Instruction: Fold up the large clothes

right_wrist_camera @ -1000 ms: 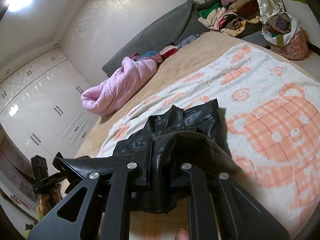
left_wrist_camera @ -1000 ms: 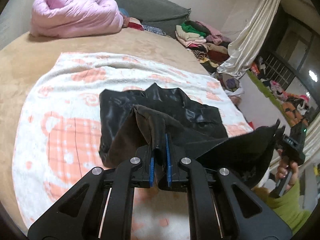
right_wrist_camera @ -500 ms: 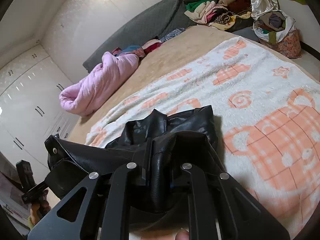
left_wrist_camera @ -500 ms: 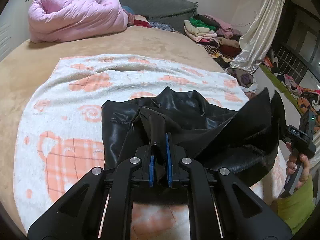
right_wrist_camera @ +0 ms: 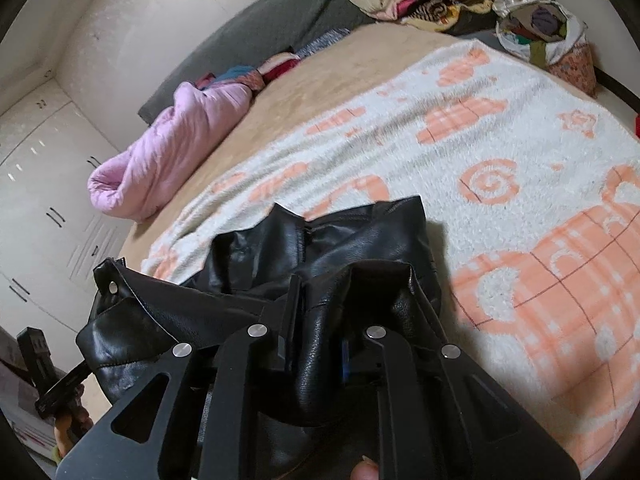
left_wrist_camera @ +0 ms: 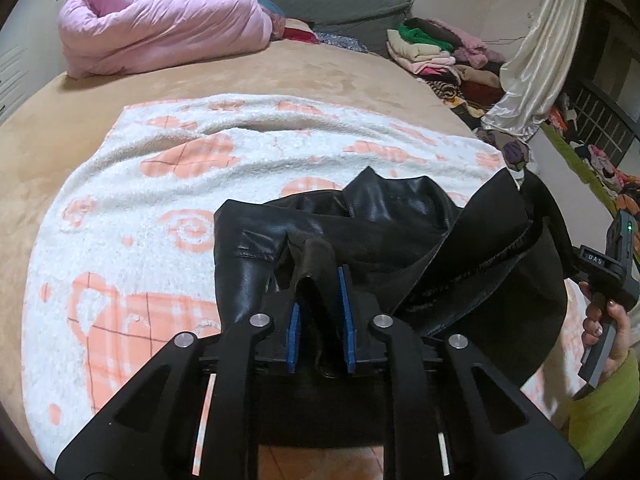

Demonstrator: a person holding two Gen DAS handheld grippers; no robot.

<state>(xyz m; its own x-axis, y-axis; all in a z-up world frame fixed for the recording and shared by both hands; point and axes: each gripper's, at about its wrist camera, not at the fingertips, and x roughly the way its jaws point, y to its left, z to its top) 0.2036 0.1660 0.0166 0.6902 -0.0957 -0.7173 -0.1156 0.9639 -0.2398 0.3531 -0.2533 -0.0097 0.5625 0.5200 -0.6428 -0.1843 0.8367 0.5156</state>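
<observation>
On the bed [left_wrist_camera: 280,76], over the white-and-orange blanket [left_wrist_camera: 132,208], I am seeing the black leather jacket [left_wrist_camera: 384,216] lying lower and further in from the near edge than a second ago. My left gripper [left_wrist_camera: 319,312] is now loosening, pads apart around a fold. My right gripper [right_wrist_camera: 316,320] is staying clamped on another fold, holding it raised just above the blanket.

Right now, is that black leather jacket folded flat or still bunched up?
Bunched up: the black leather jacket lies heaped on the white-and-orange patterned blanket, one flap raised at the right, not flat.
</observation>
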